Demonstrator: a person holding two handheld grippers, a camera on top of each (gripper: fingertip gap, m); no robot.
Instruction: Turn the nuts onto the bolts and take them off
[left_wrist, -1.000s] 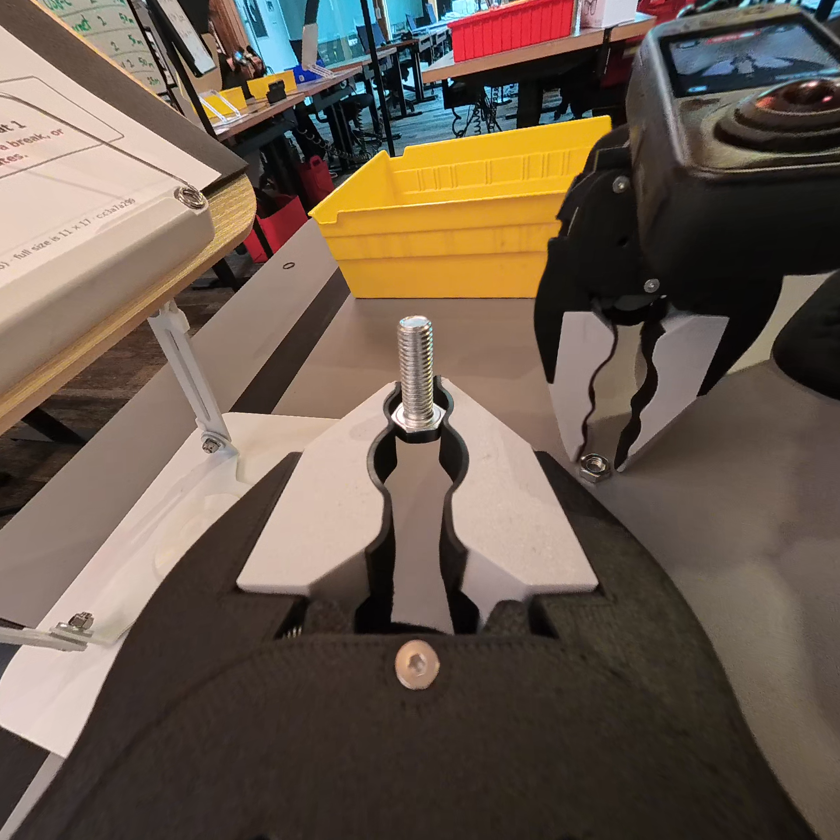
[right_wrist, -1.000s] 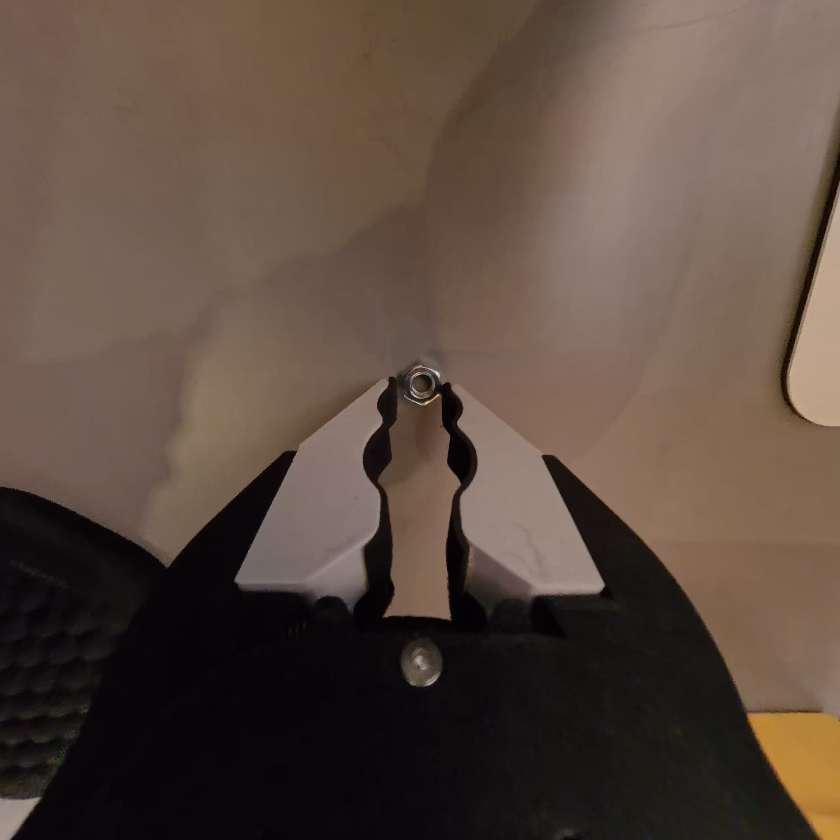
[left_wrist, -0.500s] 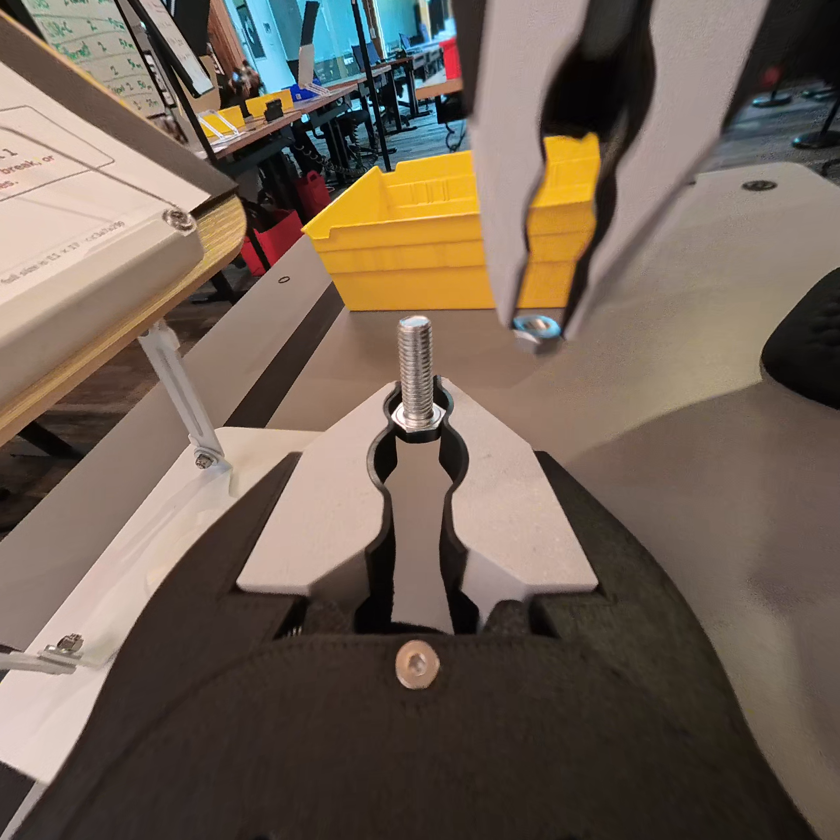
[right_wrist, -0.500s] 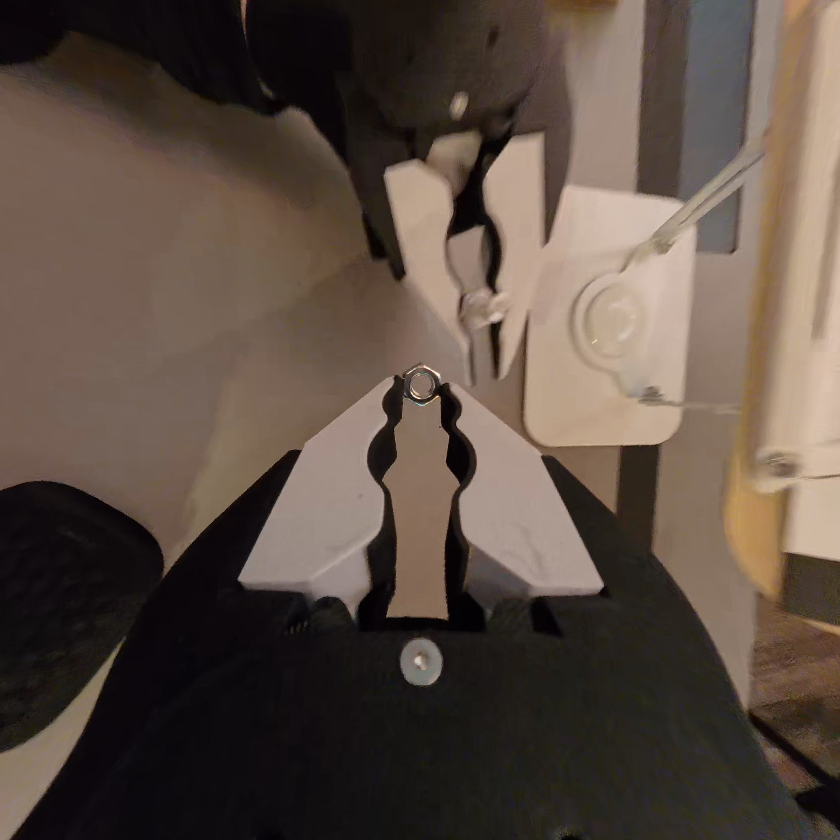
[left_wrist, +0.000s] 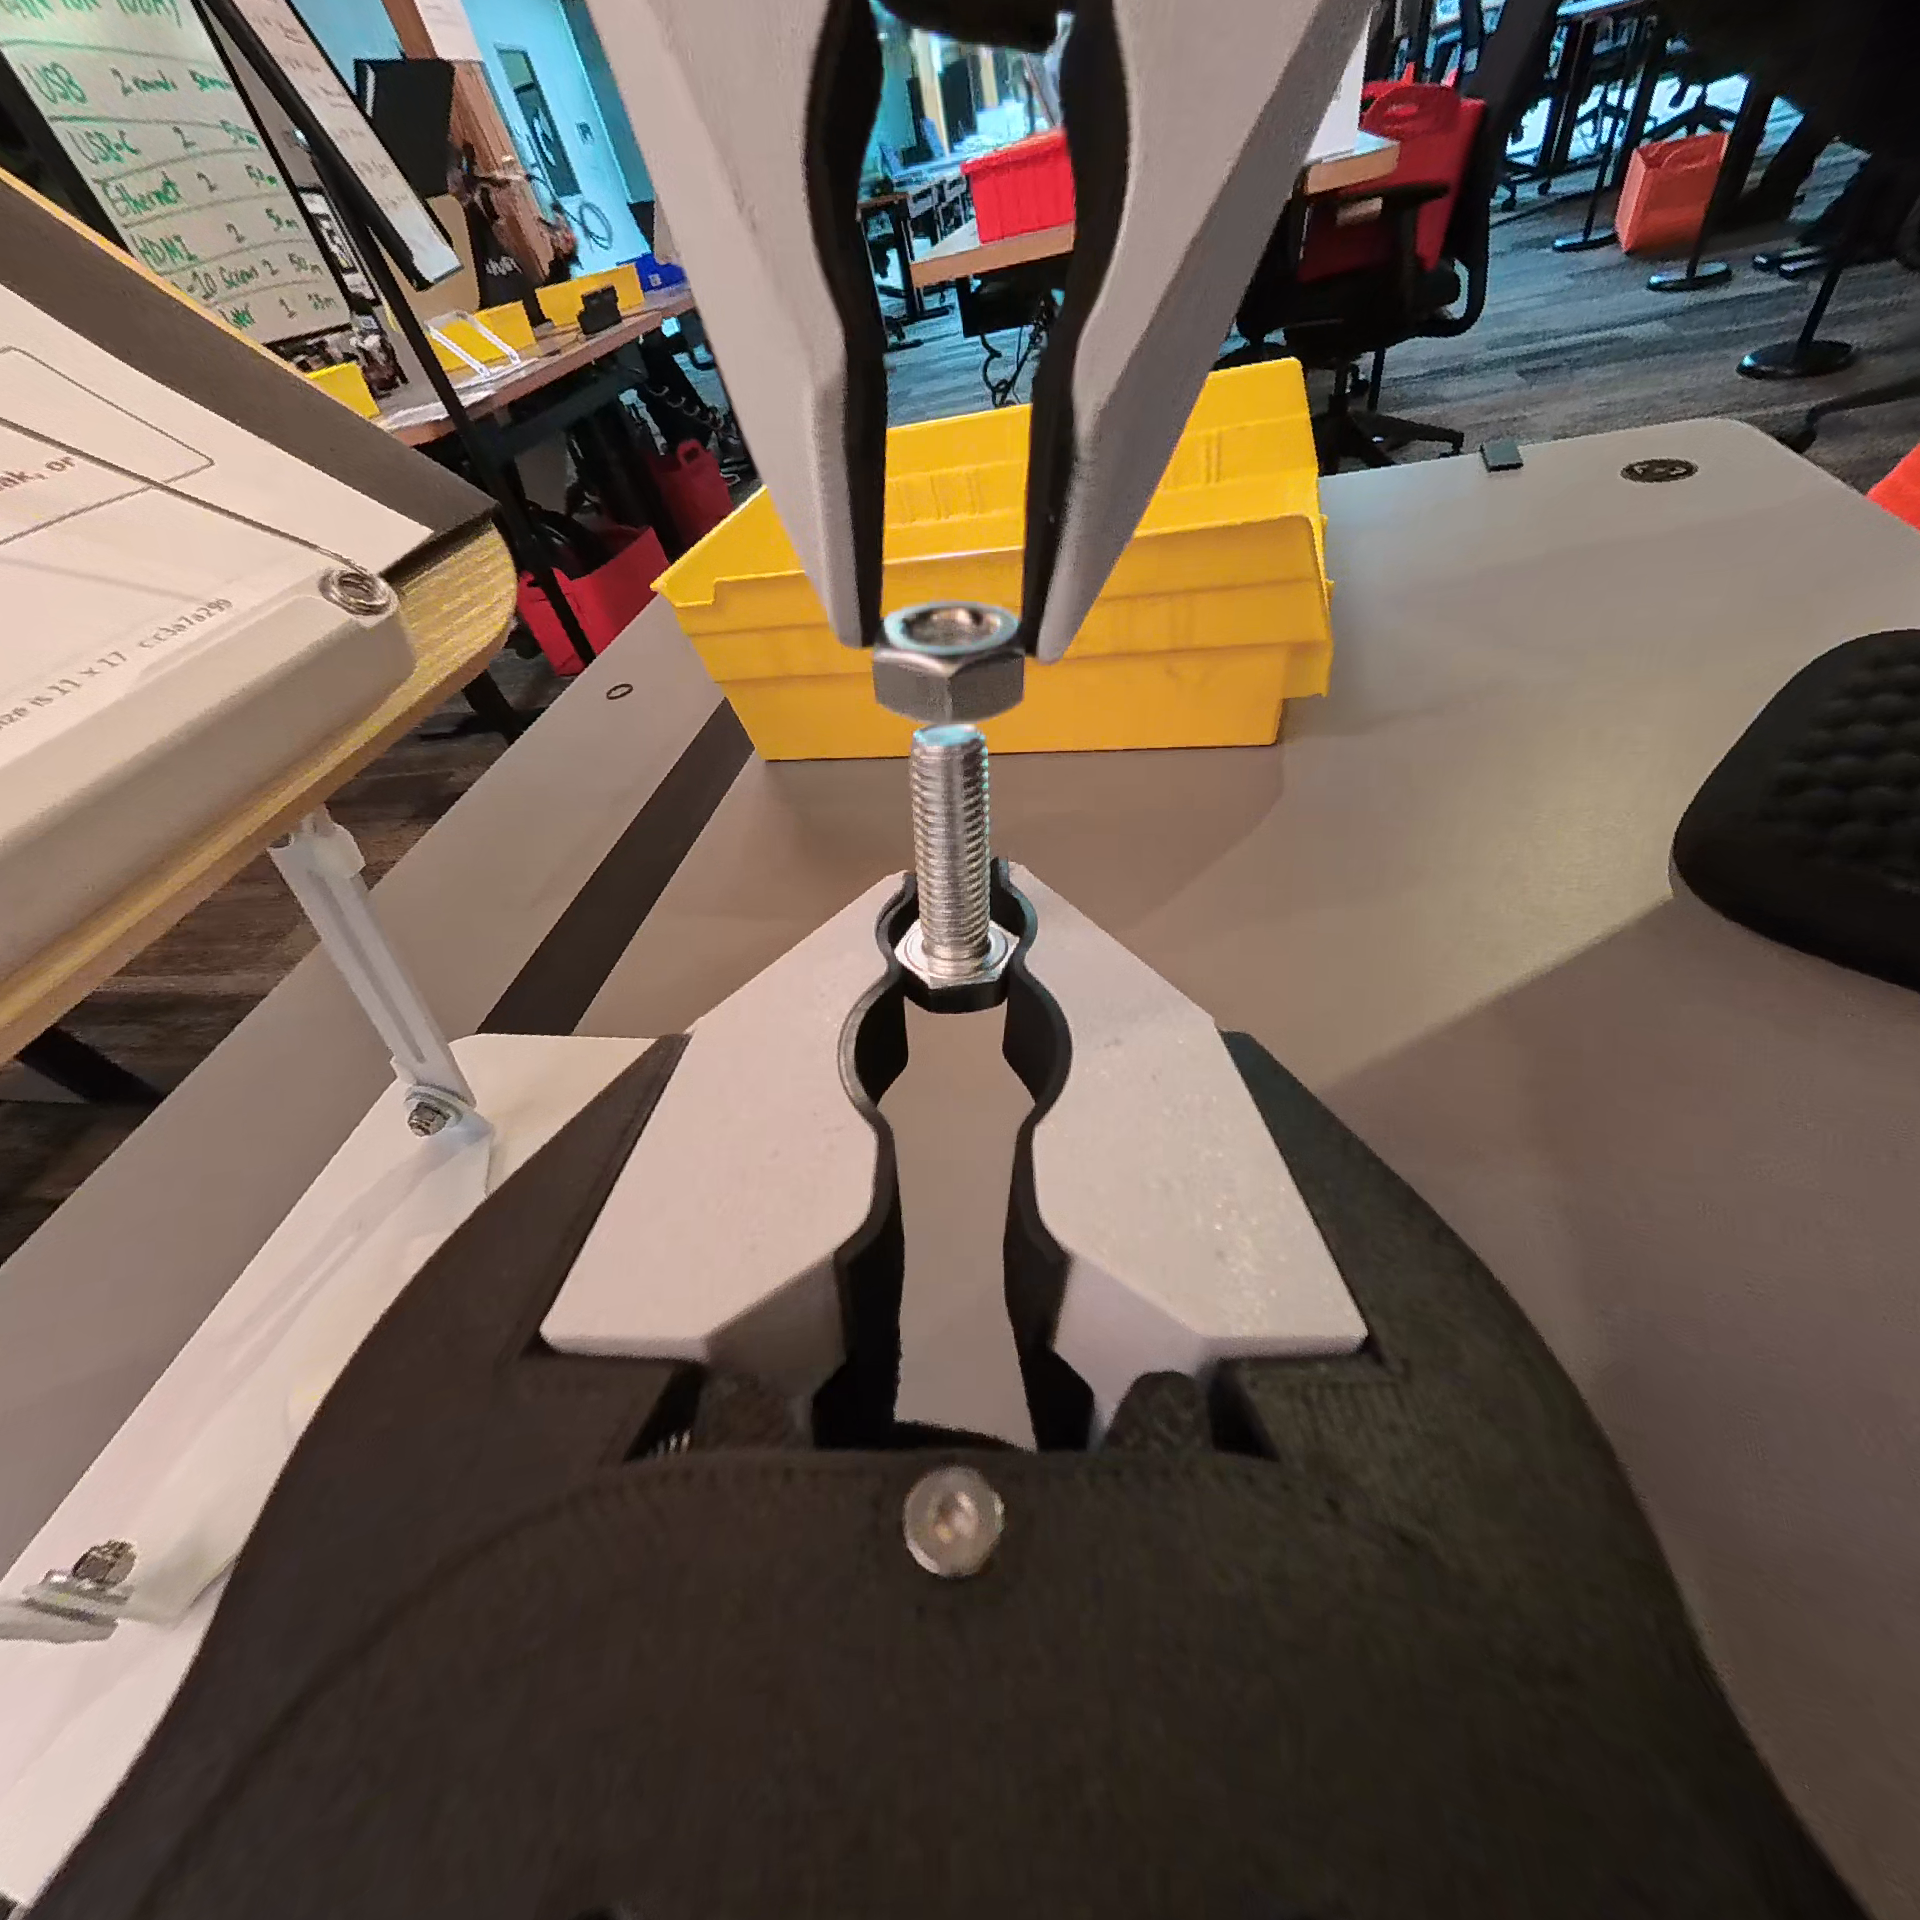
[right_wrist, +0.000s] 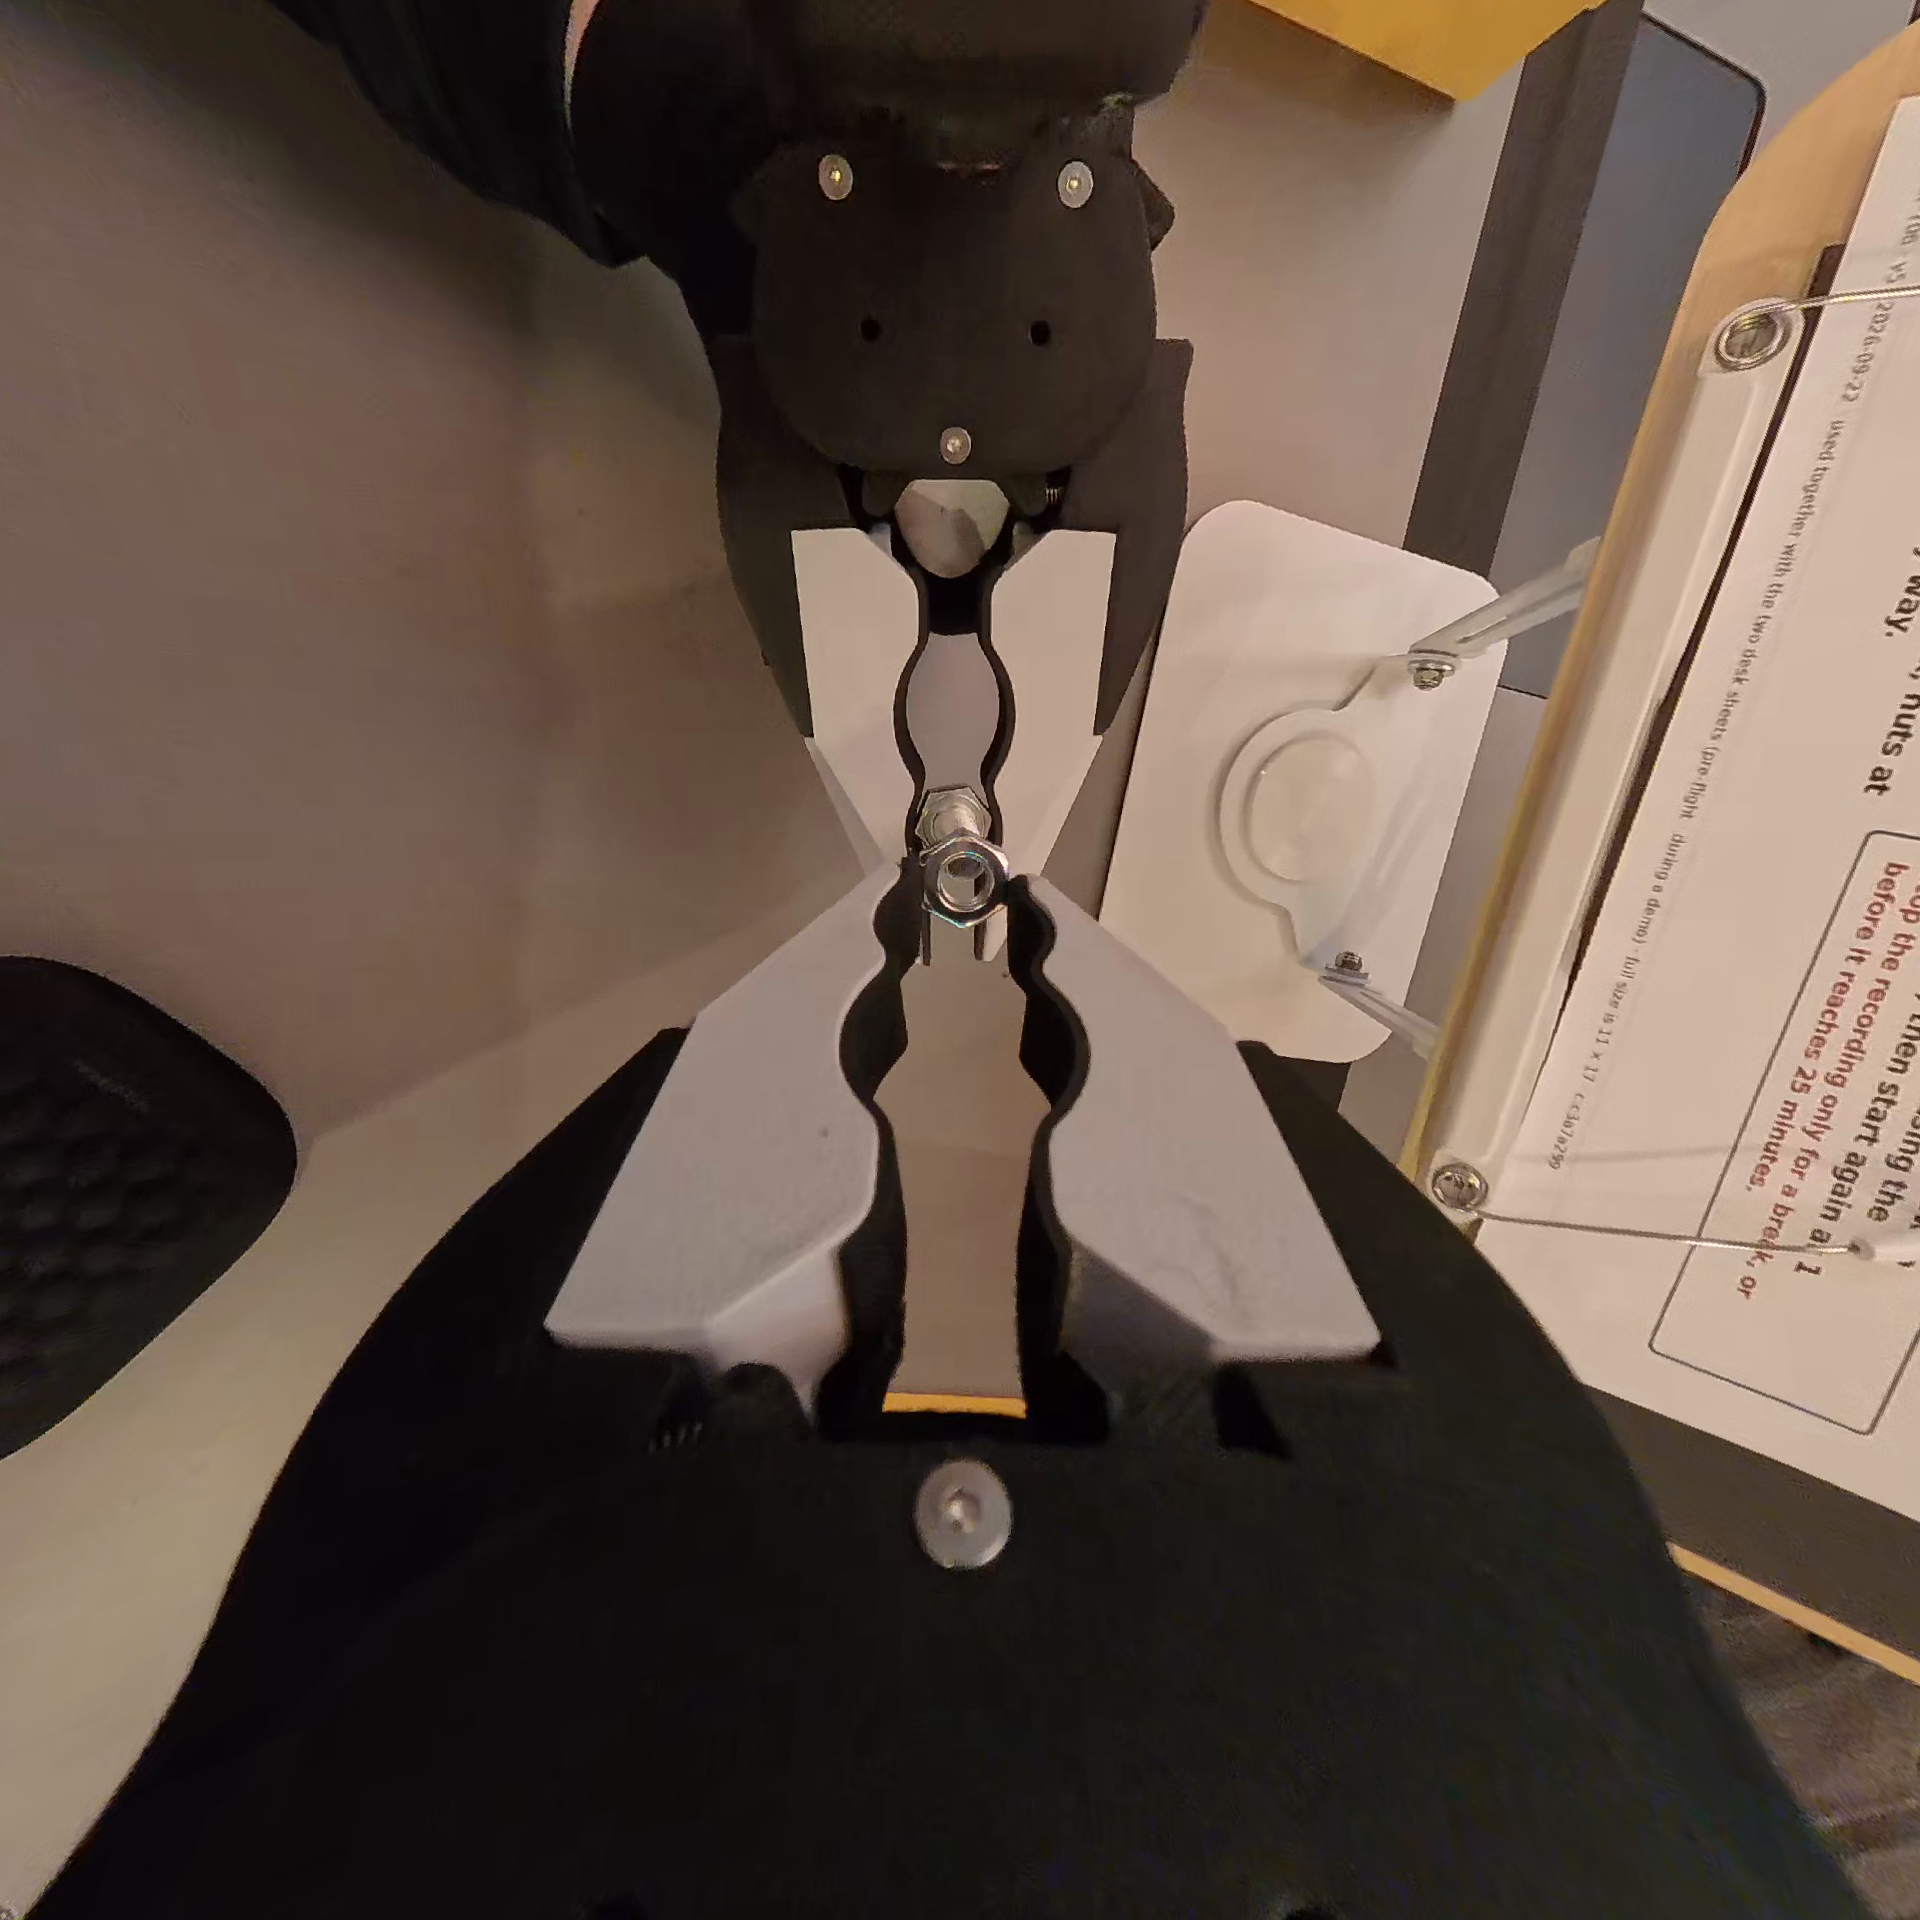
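Hex nut (left_wrist: 948, 673) now seemingly above threaded bolt (left_wrist: 948, 847)

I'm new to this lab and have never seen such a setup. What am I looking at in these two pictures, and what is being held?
There is no robot here: a person holds two hand-held grippers, each with a camera looking along its fingers. The left wrist view shows the left gripper shut on an upright bolt, clamped at its head. From above comes the right gripper, shut on a nut just over the bolt's tip; whether they touch, I cannot tell. The right wrist view looks down through that nut onto the bolt. On the grey table stand a yellow bin and a white stand base.
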